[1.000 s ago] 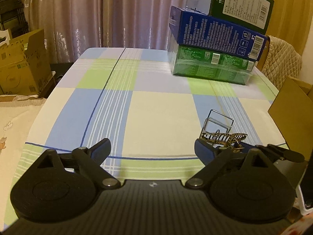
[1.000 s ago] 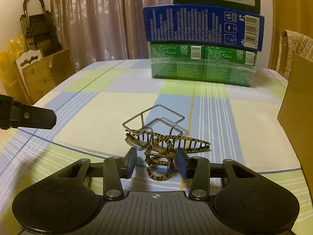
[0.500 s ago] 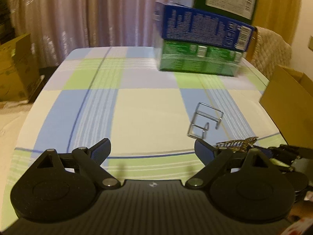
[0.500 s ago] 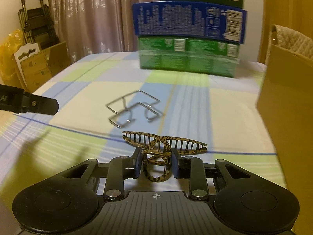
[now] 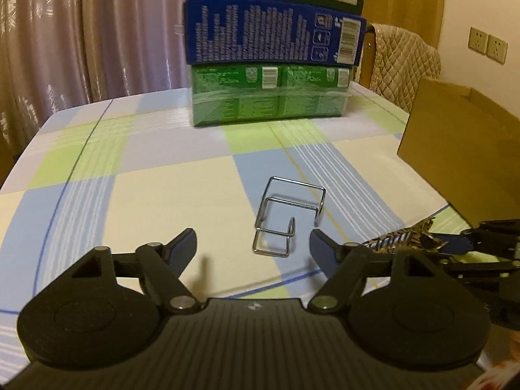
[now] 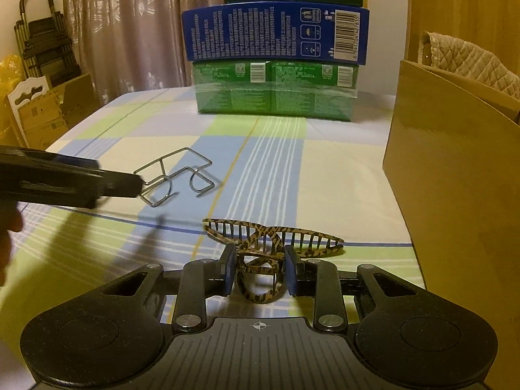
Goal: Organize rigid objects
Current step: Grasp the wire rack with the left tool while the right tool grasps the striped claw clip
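Tortoiseshell plastic hair claw (image 6: 260, 253), toothed and curved, sits pinched between our right tool (image 6: 259, 271) fingers, lifted off the bench (image 6: 276, 169). Ahead of our wide-open left tool (image 5: 253, 243) lies a bent wire clip (image 5: 287, 214), not yet grasped. A cardboard box (image 6: 455, 169) stands right; nothing visibly sorted yet.

Three stacked boxes (image 6: 274, 65) stood at the far end of the checked surface (image 6: 341, 175). Curtains (image 6: 130, 29) hung behind the boxes, a quilted chair (image 5: 403, 61) to their right.
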Demonstrator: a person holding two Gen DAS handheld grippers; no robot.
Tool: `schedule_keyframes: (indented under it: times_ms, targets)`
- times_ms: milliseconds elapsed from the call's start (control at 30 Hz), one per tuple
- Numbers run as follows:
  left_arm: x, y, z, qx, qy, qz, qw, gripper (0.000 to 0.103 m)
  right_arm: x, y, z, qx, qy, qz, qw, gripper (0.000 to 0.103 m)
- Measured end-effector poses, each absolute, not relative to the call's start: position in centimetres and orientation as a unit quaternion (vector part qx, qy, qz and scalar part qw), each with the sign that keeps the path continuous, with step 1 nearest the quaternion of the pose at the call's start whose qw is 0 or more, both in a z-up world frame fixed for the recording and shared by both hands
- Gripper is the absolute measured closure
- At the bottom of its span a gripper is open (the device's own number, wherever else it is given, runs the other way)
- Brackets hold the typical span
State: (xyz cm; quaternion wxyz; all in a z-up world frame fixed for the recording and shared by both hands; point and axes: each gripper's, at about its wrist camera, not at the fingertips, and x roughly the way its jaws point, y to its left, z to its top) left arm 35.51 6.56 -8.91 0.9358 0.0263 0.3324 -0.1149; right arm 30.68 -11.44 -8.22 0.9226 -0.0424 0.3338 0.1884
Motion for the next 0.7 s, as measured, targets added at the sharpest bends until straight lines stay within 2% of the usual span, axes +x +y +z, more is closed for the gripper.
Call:
schedule_keyframes:
  times_ms: [133, 333, 433, 467, 700]
  targets:
    - [36.4, 5.5, -10.1, 0.043, 0.330, -0.120, 0.935, 0.040, 30.9, -11.7, -8.2, -0.035, 0.336, 0.190, 0.922, 0.076]
    - [37.3, 4.9, -10.4, 0.053, 0.315, -0.120, 0.940, 0.057, 30.9, -11.8, -8.1, -0.028, 0.340, 0.191, 0.920, 0.076]
    - [37.4, 4.9, -10.3, 0.050, 0.308, -0.121, 0.942, 0.068, 31.0, -12.0, -8.1, -0.027, 0.342, 0.192, 0.919, 0.076]
    - [37.2, 4.8, -10.3, 0.051, 0.306, -0.122, 0.943, 0.075, 30.9, -12.0, -8.0, -0.027, 0.343, 0.191, 0.919, 0.076]
    - [34.5, 4.4, -9.8, 0.059, 0.335, -0.103, 0.935, 0.078, 29.2, -12.6, -7.6, -0.028, 0.357, 0.195, 0.913, 0.076]
